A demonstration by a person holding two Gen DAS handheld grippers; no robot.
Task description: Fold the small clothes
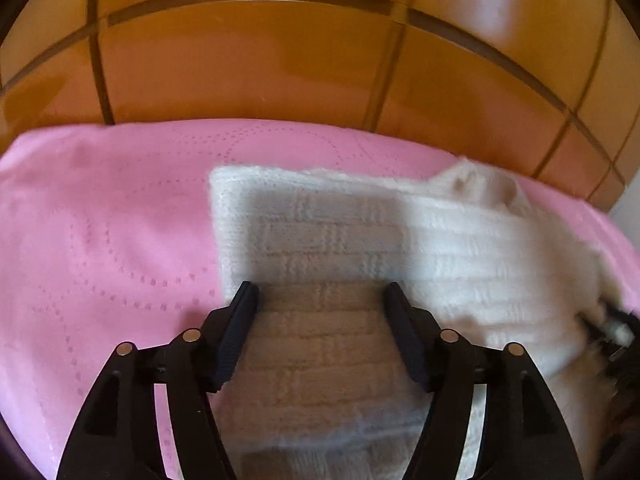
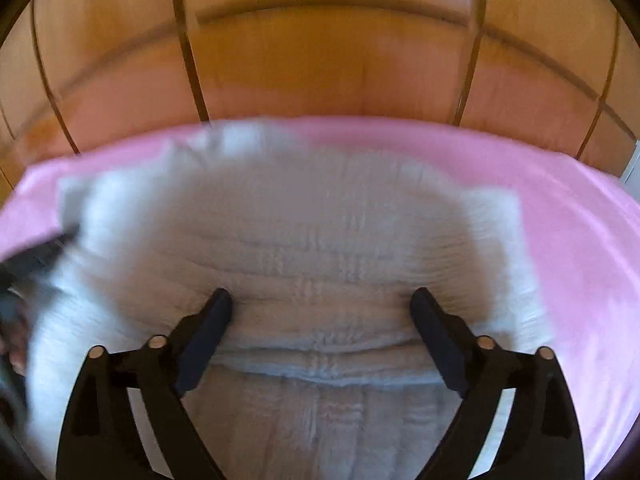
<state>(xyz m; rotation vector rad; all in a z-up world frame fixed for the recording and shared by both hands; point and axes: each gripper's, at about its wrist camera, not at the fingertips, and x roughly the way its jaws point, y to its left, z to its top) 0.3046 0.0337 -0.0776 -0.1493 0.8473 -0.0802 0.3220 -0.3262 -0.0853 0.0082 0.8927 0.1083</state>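
Left gripper and right gripper: both spread, grasping nothing, above white knitted garment on pink cloth.

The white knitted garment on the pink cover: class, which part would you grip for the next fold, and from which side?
Probably the white knitted garment's squared far-left corner, approached from the bare pink cover to its left. There the edge lies flat and straight, easy to pinch; the middle offers only flat cloth.

No readable text, no labels, no brands, no numbers, no signs
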